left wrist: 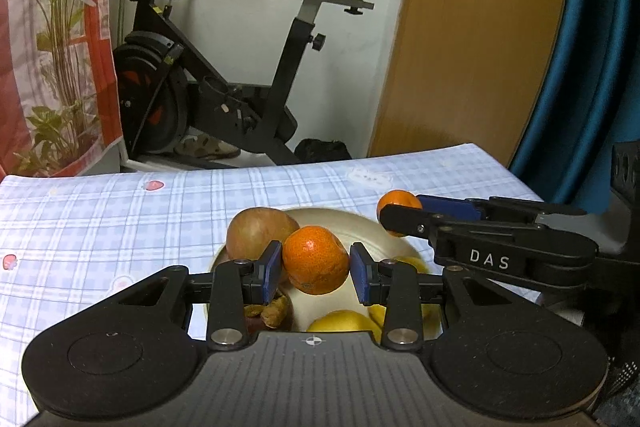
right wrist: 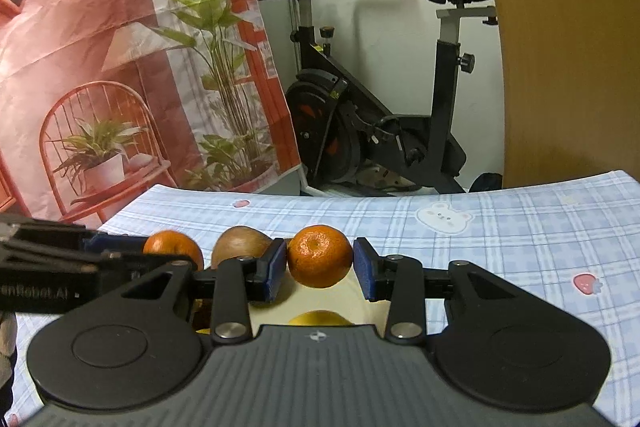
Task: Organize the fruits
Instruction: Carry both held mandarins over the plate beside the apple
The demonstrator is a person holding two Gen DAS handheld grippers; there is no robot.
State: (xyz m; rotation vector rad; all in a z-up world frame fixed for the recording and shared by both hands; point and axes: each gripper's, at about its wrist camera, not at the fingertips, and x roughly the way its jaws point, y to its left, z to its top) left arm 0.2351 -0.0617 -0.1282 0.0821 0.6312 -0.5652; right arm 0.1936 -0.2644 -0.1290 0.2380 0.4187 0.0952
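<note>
The table (left wrist: 120, 211), under a blue checked cloth, has open room left and toward its far edge. On it sits a cream plate (left wrist: 376, 231), largely hidden behind the gripper bodies — a brownish apple (left wrist: 256, 231) and yellow fruit (left wrist: 344, 323), cut off below, lie in it. The left hand-held gripper (left wrist: 316, 267) is clamped narrowly on a dimpled tangerine (left wrist: 316, 259) above the plate. The right hand-held gripper (right wrist: 320, 267) pinches a second tangerine (right wrist: 320, 261) likewise, just beside the first.
</note>
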